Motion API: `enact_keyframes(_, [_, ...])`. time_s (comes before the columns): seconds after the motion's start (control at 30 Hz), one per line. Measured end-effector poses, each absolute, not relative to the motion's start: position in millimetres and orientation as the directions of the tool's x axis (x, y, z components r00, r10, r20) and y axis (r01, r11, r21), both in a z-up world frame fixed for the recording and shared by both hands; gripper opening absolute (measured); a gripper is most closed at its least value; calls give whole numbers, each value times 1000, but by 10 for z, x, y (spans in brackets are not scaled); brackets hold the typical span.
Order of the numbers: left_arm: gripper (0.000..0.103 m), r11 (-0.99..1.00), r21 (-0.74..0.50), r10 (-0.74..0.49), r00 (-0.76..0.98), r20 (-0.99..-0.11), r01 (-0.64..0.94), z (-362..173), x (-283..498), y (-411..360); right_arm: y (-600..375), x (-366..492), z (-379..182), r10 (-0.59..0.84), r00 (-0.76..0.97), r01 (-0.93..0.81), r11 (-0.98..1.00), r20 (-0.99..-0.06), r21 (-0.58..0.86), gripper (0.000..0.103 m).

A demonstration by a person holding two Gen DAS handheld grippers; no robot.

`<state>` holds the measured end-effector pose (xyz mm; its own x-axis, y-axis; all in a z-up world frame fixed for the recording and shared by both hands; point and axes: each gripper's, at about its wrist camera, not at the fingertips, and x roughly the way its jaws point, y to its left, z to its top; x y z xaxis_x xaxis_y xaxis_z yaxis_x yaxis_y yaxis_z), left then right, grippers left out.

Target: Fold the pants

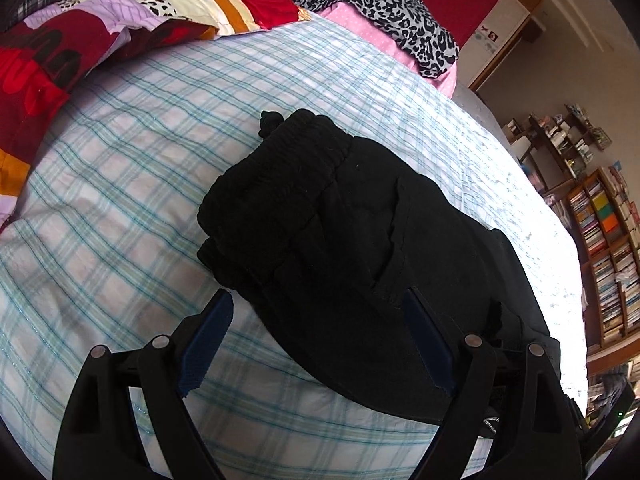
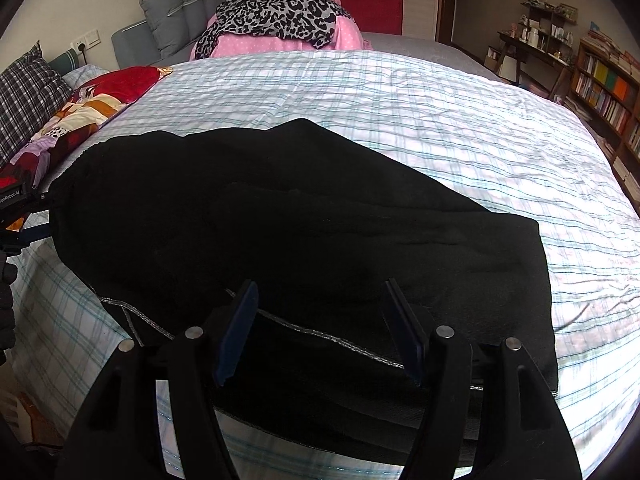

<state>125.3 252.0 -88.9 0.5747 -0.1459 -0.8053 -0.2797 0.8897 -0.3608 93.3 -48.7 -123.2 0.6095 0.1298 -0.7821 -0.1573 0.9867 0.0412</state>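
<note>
Black pants (image 1: 328, 232) lie folded on the plaid bed sheet (image 1: 152, 148), with the elastic waistband toward the far side in the left wrist view. My left gripper (image 1: 318, 300) is open, its jaws straddling the near edge of the pants, holding nothing. In the right wrist view the pants (image 2: 280, 208) spread wide across the sheet (image 2: 440, 112). My right gripper (image 2: 320, 292) is open just above the near hem, empty. The left gripper shows at the far left edge of the right wrist view (image 2: 16, 216).
A patchwork quilt (image 1: 100, 24) lies at the back left. A leopard-print cloth (image 2: 276, 8) on pink fabric sits at the head of the bed. Bookshelves (image 2: 608, 96) stand to the right beyond the bed edge.
</note>
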Motion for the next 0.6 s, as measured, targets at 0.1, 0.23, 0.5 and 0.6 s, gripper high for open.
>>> enact_keyframes(0.1, [92,876,-386,-171,560,-811,-291,-989,1276,2568,-403,964,-1276,137,600,-175,984,-788,37,66])
enact_keyframes(0.23, [92,871,-391,-180,547,-817,-298,-1071,1279,2599,-331,999,-1347,136,588,-182,983,-798,34,66])
enact_keyframes(0.5, [95,864,-404,-185,557,-810,-300,-1118,1352,2608,-292,1047,-1425,132,581,-177,984,-803,33,66])
enact_keyframes(0.6, [96,865,-396,-173,558,-811,-307,-1130,1380,2588,-301,1047,-1428,133,581,-177,984,-803,34,66])
